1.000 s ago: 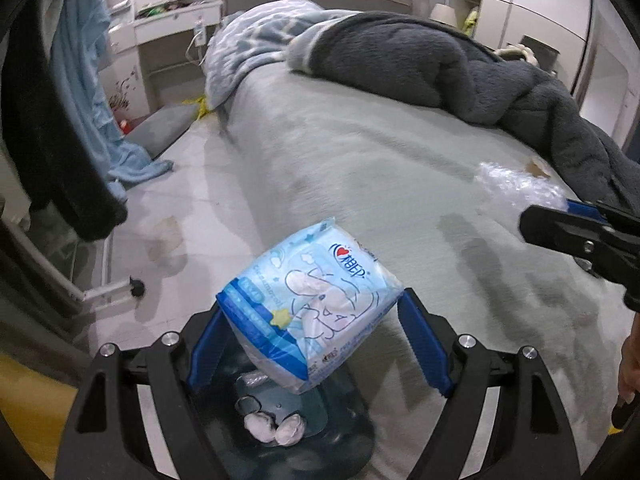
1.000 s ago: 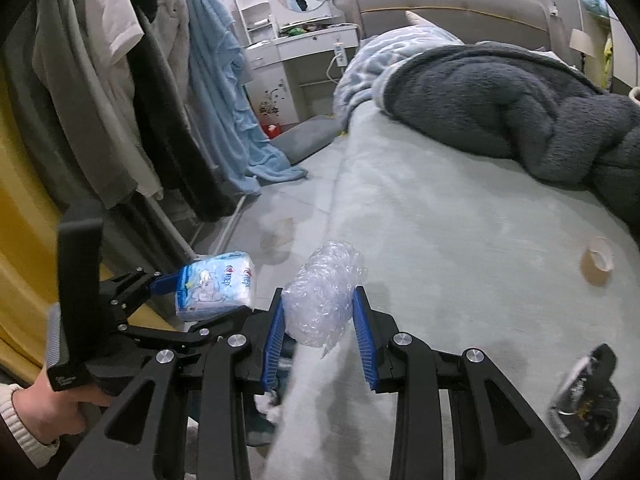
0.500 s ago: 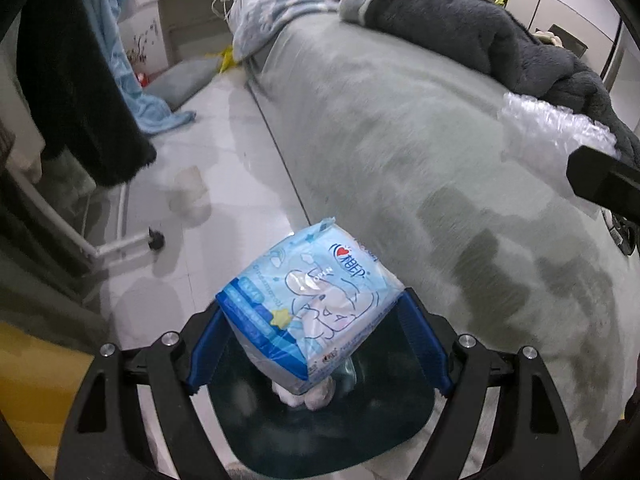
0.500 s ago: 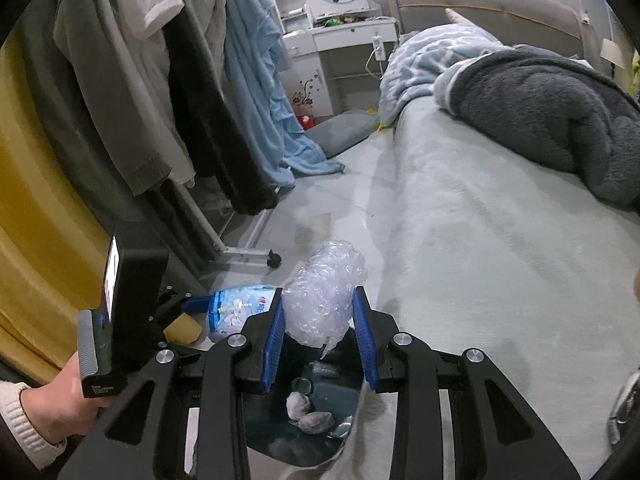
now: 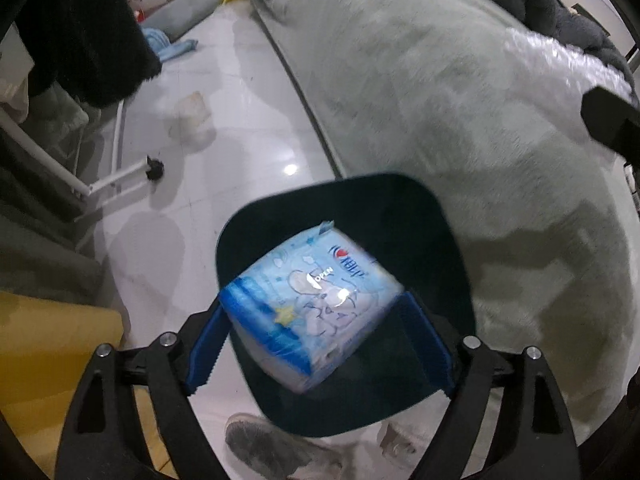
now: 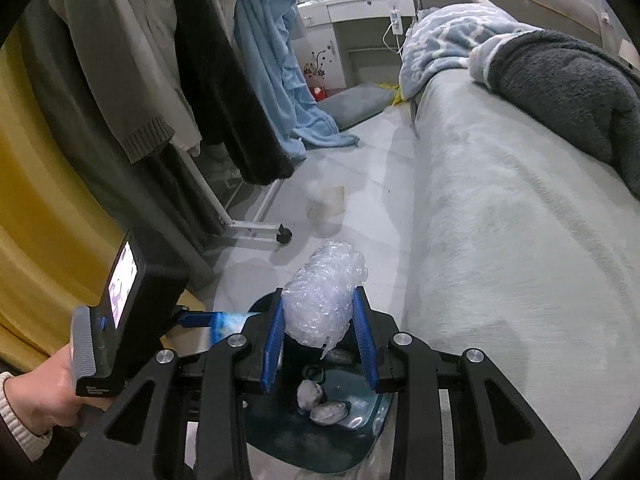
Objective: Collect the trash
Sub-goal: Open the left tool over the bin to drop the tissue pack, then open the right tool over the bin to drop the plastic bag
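A blue-and-white tissue pack (image 5: 316, 304) hangs blurred between the pads of my left gripper (image 5: 314, 300), right over the dark teal trash bin (image 5: 348, 200). The jaws are opening and the pack looks to be slipping loose. My right gripper (image 6: 318, 292) is shut on a wad of clear bubble wrap (image 6: 324, 300), just above the same bin (image 6: 360, 436), which holds crumpled tissues (image 6: 310, 394). In the right wrist view a hand holds the left gripper (image 6: 216, 320) at the bin's left rim. The bubble wrap (image 5: 560, 60) also shows at the left wrist view's right edge.
The bin stands on the pale tiled floor (image 5: 240, 120) against the side of a grey-green bed (image 6: 520, 240) with a dark blanket (image 6: 568, 88). A wheeled clothes rack (image 6: 256, 228) with hanging garments and a yellow curtain (image 6: 52, 200) close the left side. A slipper (image 5: 272, 452) lies by the bin.
Both grippers have moved off the bed and down over the bin, and the left one now points steeply into it. The tissue pack has gone blurred between the left jaws.
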